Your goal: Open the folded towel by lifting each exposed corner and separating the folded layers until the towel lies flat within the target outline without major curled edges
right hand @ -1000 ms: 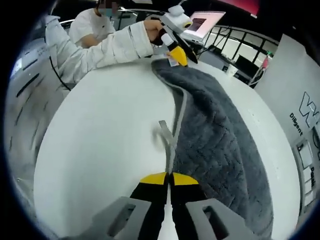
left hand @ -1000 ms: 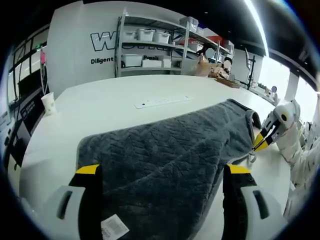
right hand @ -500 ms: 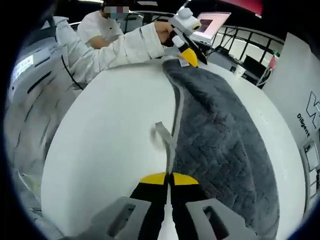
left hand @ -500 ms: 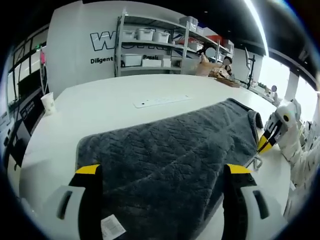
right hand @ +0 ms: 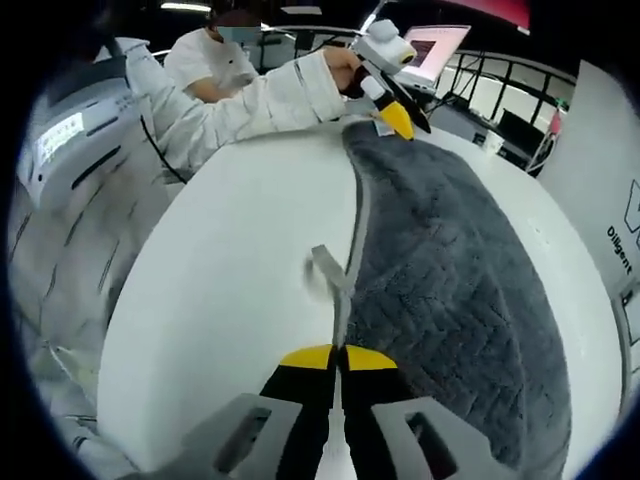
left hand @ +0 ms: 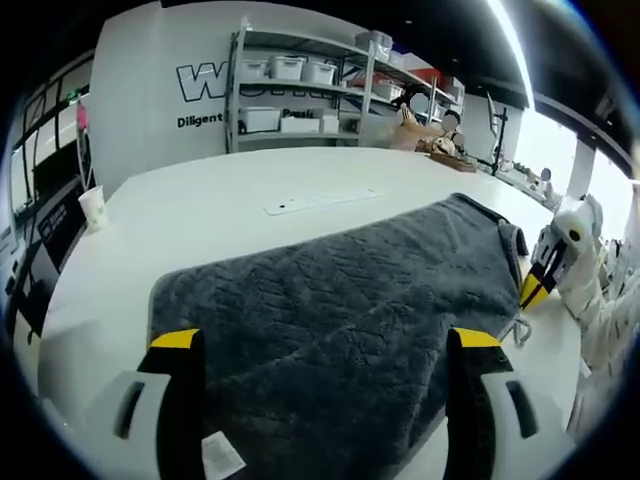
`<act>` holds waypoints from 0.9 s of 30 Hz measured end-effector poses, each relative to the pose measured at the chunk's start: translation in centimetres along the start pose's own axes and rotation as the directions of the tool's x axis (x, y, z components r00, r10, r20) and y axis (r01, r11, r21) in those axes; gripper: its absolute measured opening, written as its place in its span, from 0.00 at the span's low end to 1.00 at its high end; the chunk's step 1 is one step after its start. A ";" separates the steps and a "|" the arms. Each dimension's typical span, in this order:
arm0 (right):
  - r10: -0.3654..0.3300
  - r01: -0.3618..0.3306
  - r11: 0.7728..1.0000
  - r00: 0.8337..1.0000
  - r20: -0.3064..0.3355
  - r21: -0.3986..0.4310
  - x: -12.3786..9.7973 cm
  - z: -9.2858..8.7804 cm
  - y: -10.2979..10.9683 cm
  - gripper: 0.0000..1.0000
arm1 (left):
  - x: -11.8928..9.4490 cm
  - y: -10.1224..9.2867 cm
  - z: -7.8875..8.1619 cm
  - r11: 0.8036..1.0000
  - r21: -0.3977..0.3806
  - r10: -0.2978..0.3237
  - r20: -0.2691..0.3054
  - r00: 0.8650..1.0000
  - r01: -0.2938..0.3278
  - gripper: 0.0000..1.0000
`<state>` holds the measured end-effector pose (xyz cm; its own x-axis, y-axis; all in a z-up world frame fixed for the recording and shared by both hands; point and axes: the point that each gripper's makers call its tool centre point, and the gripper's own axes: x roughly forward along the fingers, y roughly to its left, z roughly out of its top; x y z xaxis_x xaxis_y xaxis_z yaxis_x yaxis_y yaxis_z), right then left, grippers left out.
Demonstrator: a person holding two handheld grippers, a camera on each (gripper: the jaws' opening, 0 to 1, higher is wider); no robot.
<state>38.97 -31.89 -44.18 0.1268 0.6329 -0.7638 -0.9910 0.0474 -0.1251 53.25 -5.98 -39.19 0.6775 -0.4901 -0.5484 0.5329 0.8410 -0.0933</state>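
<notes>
A dark grey quilted towel (left hand: 340, 300) lies spread over the white table (left hand: 200, 210). My left gripper (left hand: 327, 340) is open, its yellow-tipped jaws wide apart over the towel's near end, with a white tag (left hand: 222, 455) low between them. In the right gripper view the towel (right hand: 450, 280) runs away from me, its pale trim and a hanging loop (right hand: 325, 270) leading to my right gripper (right hand: 340, 355), which is shut on the towel's edge. The left gripper (right hand: 398, 120) sits at the far corner. The right gripper (left hand: 535, 290) shows beside the loop.
Metal shelves with white bins (left hand: 300, 90) stand behind the table. A paper cup (left hand: 92, 205) and a white power strip (left hand: 320, 200) rest on the far part. A person's white sleeve (right hand: 250, 100) holds the left gripper; a screen (right hand: 440, 45) stands behind.
The right gripper has shifted slightly down and outward with the towel's edge, flattening that corner a little. The left gripper stays open in the same place.
</notes>
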 end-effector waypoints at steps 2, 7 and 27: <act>0.005 -0.005 1.000 1.000 0.000 -0.002 0.0 0.0 0.1 0.00 | 0.0 -0.1 0.0 1.000 0.000 -0.002 -0.001 1.000 0.002 0.99; 0.046 -0.046 0.999 0.999 0.006 0.015 0.1 0.3 1.2 0.00 | 0.0 -0.1 -0.1 1.000 0.003 -0.002 -0.005 1.000 0.002 0.99; 0.111 -0.111 0.994 0.994 -0.001 -0.014 -0.4 0.1 3.8 0.00 | -0.2 -0.2 -0.4 1.000 0.011 0.006 -0.012 1.000 -0.006 0.99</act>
<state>35.16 -31.85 -44.25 0.0163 0.6332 -0.7738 -0.9983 -0.0334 -0.0483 52.77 -5.98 -39.37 0.6742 -0.4825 -0.5592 0.5348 0.8411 -0.0810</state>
